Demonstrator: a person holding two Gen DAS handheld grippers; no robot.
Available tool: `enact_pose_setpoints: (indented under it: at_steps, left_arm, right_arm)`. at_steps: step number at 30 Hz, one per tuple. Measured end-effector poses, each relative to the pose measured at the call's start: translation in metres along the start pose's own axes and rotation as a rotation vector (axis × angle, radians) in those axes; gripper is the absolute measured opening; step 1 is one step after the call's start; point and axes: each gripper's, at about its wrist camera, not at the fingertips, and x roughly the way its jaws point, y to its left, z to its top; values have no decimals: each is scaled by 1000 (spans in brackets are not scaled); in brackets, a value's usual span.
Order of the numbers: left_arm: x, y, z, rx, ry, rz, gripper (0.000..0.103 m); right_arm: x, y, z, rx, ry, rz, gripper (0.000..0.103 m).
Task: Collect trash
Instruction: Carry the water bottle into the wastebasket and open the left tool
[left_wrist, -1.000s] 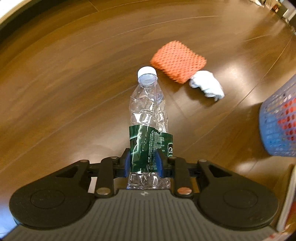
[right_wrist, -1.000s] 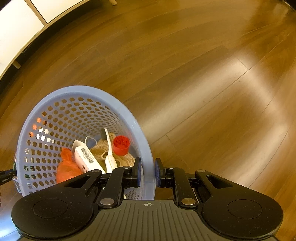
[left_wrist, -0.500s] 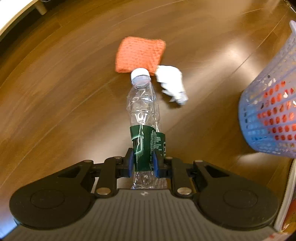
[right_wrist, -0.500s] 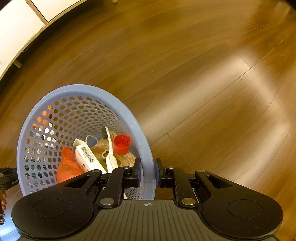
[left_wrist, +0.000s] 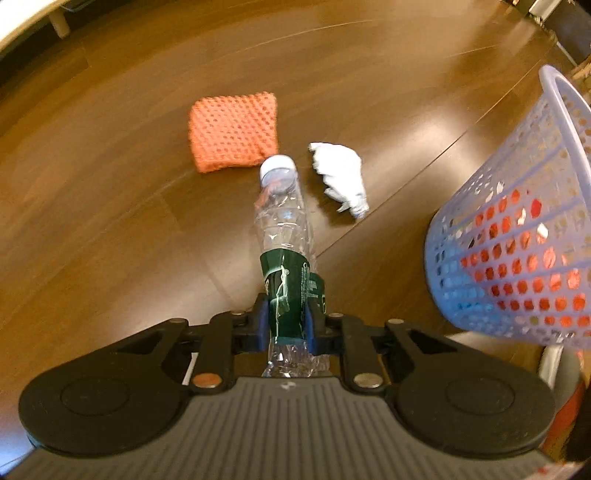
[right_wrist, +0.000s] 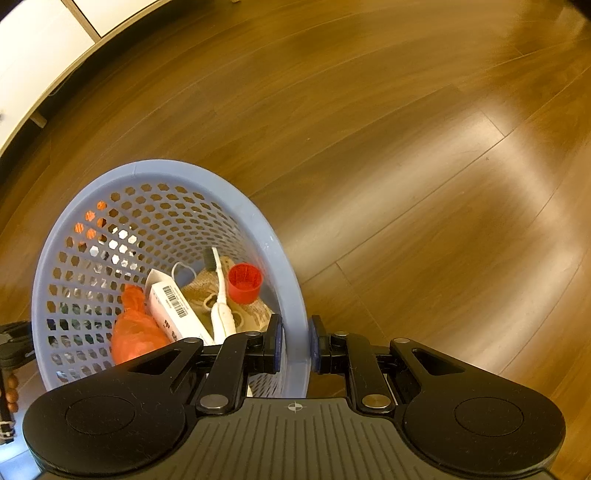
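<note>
Both grippers are clamped, left gripper (left_wrist: 286, 319) on the crushed bottle (left_wrist: 284, 236), right gripper (right_wrist: 295, 341) on the basket (right_wrist: 168, 168) rim; the slick, crumpled plastic could slip before reaching the basket to its right.

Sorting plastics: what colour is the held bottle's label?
Dark green with white print, on the bottle; clearest in the left wrist view.

The left gripper (left_wrist: 285, 319), clamped on the crushed bottle (left_wrist: 284, 236), swings toward the blue basket (left_wrist: 517, 236) — a second ago only a sliver of it showed at the gripper's far right, and now its wall and rim fill that side, much nearer the fingers. The orange cloth (left_wrist: 233, 131) and white crumpled paper (left_wrist: 341, 177) slide from ahead-right of the bottle cap to either side of it — cloth left, paper right.
</note>
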Motion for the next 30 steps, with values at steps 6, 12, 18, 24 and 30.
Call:
enact_pose_setpoints:
  at_steps: [6, 12, 18, 24, 30]
  left_arm:
    - [-33, 11, -8, -29, -13, 45, 15]
    - [-82, 9, -9, -51, -76, 60, 15]
    - [-137, -9, -6, -65, -161, 32, 15]
    - [-178, -39, -7, -72, -230, -31, 15]
    - [-204, -72, -4, -60, -281, -96, 15]
  right_arm:
    - [6, 1, -2, -6, 11, 2, 12]
    - [9, 4, -7, -27, 8, 3, 11]
    - [6, 3, -11, -53, -1, 15, 11]
    - [2, -1, -17, -63, -10, 31, 10]
    - [-2, 3, -23, -59, -42, 35, 10]
